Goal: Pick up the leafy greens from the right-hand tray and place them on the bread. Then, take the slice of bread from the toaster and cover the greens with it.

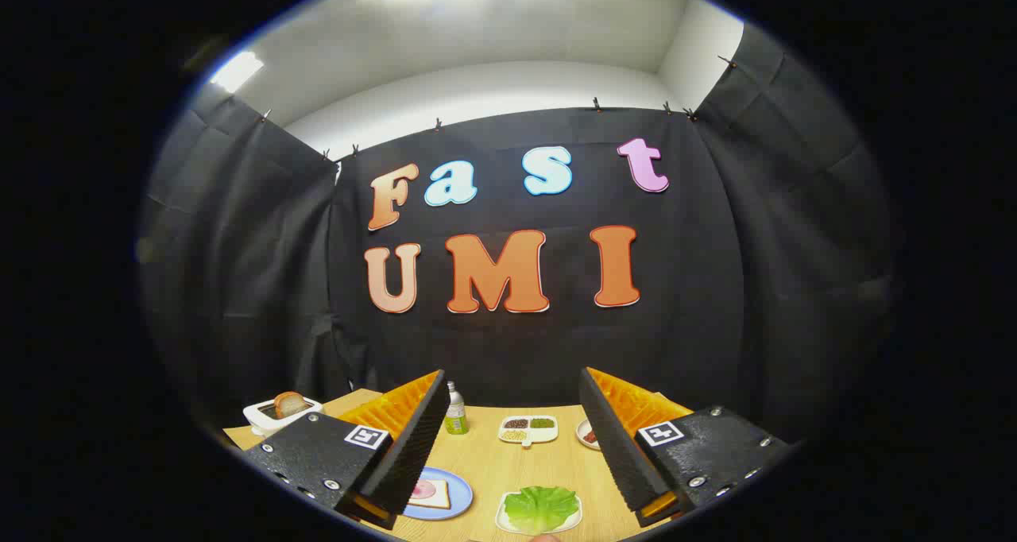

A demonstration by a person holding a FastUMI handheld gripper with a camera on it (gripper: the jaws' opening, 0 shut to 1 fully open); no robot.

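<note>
My gripper is open, held above the wooden table with nothing between its fingers. Below the gap, nearer the right finger, the leafy greens lie on a small white tray. Beside the left finger a blue plate carries a slice of bread with a pink slice of meat on top. Beyond the left finger, at the far left of the table, a white toaster holds an upright slice of bread.
A small bottle with a green label stands at the back of the table, past the gap. A white divided dish of seeds and grains sits right of the bottle. A small plate peeks out by the right finger.
</note>
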